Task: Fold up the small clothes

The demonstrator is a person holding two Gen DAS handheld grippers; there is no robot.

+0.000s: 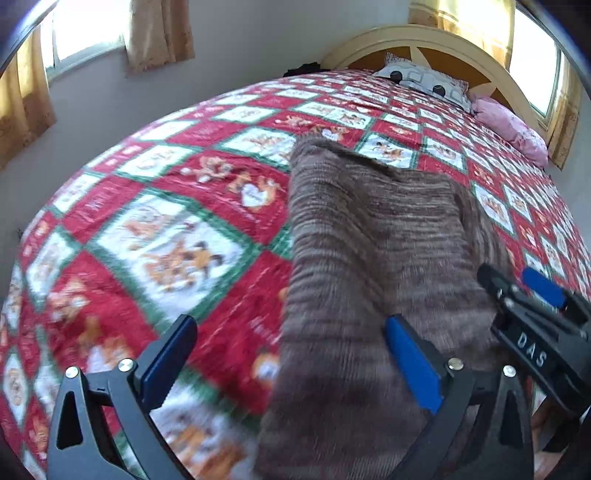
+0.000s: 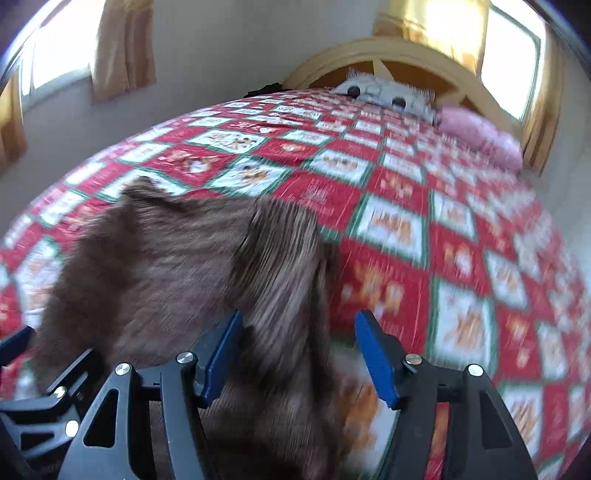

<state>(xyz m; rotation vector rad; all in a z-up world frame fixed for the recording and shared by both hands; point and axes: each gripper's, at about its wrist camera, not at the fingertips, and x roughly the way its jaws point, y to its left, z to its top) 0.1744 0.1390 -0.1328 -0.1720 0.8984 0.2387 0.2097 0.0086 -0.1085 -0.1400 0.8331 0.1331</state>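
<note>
Across the quilted bed the brown knitted garment is lying part-folded. Left gripper and right gripper are both standing apart, gripping nothing. Loose layers may be slipping open, I think, if a finger drags them.

Premises: a home bedroom. A bed with an arched wooden headboard carries a red, green and white patchwork quilt and a pink pillow. Tan curtains hang at bright windows.
</note>
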